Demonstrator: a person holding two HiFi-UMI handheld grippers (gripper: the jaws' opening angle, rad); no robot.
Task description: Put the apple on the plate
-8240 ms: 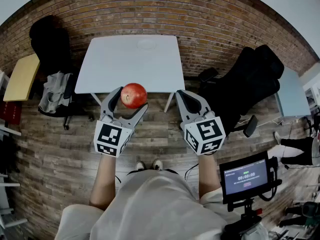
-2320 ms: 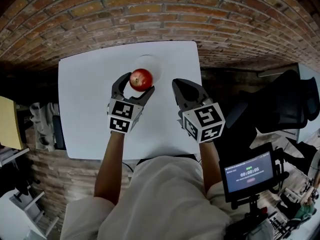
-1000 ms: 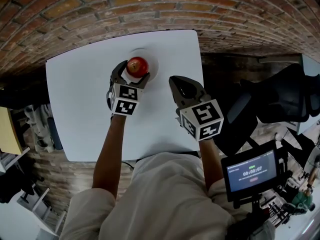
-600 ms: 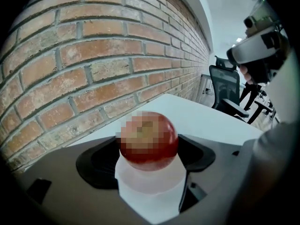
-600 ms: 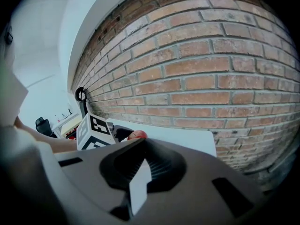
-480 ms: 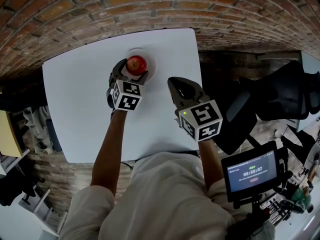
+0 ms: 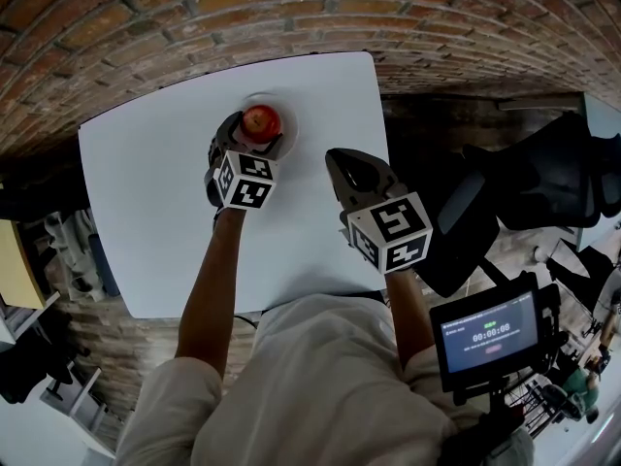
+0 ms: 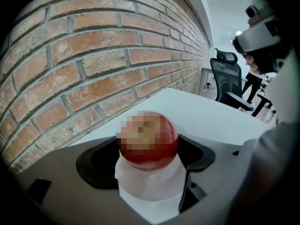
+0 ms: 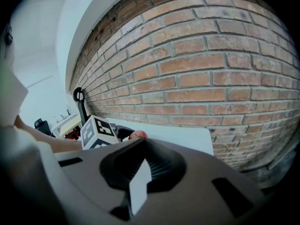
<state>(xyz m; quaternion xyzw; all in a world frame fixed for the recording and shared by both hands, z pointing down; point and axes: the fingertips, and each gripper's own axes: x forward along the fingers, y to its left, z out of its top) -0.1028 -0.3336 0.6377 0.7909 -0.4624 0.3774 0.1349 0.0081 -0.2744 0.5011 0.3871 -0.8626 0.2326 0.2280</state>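
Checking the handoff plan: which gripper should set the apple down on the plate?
Left. The left gripper clamps the round red apple right over the small white plate; the right gripper is shut, empty, off to the plate's side.

left tool (image 7: 256, 130) lowered, apple (image 7: 259, 120) reaching plate (image 7: 288, 115)
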